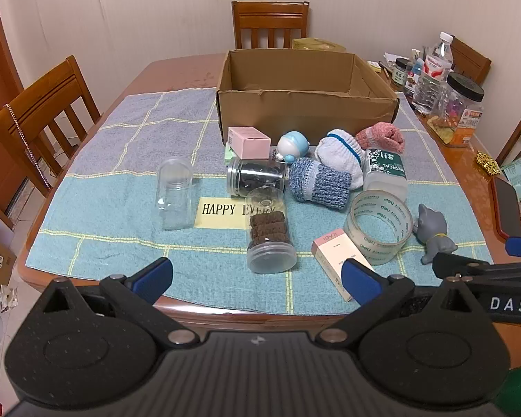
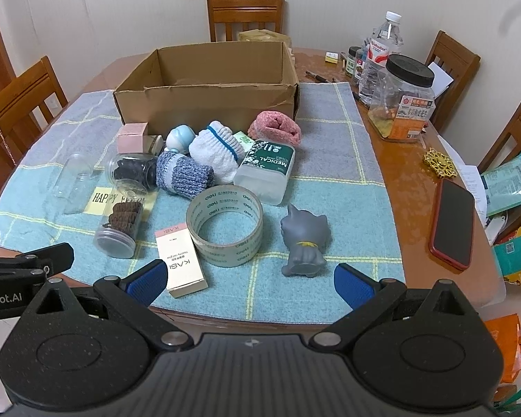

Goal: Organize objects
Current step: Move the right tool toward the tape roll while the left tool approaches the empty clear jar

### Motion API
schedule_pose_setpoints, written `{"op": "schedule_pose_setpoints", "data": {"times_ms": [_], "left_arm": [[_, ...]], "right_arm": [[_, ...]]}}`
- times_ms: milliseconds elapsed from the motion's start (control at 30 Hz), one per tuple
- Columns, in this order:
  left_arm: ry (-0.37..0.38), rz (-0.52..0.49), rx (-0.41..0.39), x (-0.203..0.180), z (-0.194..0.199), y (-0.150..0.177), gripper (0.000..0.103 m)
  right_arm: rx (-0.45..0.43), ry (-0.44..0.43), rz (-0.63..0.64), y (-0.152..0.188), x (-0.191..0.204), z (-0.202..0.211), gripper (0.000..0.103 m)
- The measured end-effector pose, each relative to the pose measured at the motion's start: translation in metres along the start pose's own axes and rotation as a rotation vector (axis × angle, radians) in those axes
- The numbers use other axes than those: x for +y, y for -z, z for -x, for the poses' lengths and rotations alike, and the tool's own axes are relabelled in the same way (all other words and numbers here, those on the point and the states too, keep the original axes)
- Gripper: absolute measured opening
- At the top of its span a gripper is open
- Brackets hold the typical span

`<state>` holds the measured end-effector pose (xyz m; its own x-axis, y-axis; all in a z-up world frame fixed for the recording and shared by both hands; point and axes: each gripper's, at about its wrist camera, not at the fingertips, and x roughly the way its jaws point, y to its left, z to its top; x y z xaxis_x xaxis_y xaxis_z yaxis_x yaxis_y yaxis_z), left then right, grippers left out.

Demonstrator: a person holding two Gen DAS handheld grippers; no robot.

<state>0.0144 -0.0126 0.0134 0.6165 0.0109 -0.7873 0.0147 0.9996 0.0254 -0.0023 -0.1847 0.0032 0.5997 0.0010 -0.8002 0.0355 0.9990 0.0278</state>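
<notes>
Both claws hang above the near edge of the worktop (image 2: 399,160) and tilt down toward it, each spread wide with nothing between its blue pads: the left claw (image 1: 257,278) over the blue checked cloth (image 1: 121,187), the right claw (image 2: 250,281) just in front of the grey cat toy (image 2: 304,239). The open cardboard box (image 1: 295,111) stands at twelve o'clock on the cloth, its inside bare as far as can be seen. The things to sort lie in a loose cluster in front of it. In the left wrist view, a pink box (image 1: 248,142) sits at the box's near left corner, a small blue and white toy (image 1: 291,146) just to the right of it, then a white sock roll (image 1: 340,153) and a pink sock roll (image 1: 382,139) toward two o'clock. A blue knitted sock roll (image 1: 316,184) lies nearer, touching a jar of dark bits (image 1: 255,177) lying on its side. A green-labelled medical bottle (image 1: 385,173) lies beside the socks. Nearer still, a tape roll (image 1: 377,229) lies at four o'clock, a slim cream carton (image 1: 333,257) beside it, and a clear jar of brown rings (image 1: 269,236) at six o'clock, partly over a yellow note (image 1: 218,212). An empty clear jar (image 1: 173,194) stands apart at nine o'clock.
</notes>
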Motion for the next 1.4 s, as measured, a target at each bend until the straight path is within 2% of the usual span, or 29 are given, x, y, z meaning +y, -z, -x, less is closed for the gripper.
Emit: {"op": "schedule_pose_setpoints", "data": {"times_ms": [300, 767, 933, 1233, 1400], "left_arm": [[0.022, -0.011, -0.002, -0.003, -0.008, -0.002, 0.102], [0.074, -0.085, -0.007, 0.005, -0.027, -0.003, 0.102], [0.093, -0.112, -0.029, 0.014, -0.028, -0.004, 0.102], [0.118, -0.148, -0.020, 0.038, -0.041, -0.010, 0.102], [0.171, -0.175, -0.013, 0.054, -0.050, -0.016, 0.102]], "right_arm": [[0.005, 0.014, 0.004, -0.001, -0.004, -0.001, 0.103], [0.002, 0.035, -0.015, -0.003, 0.002, -0.014, 0.103], [0.000, 0.028, -0.015, -0.003, 0.008, -0.016, 0.103], [-0.019, 0.034, -0.008, -0.004, 0.027, -0.020, 0.103], [-0.024, 0.038, -0.006, -0.006, 0.037, -0.023, 0.103]]}}
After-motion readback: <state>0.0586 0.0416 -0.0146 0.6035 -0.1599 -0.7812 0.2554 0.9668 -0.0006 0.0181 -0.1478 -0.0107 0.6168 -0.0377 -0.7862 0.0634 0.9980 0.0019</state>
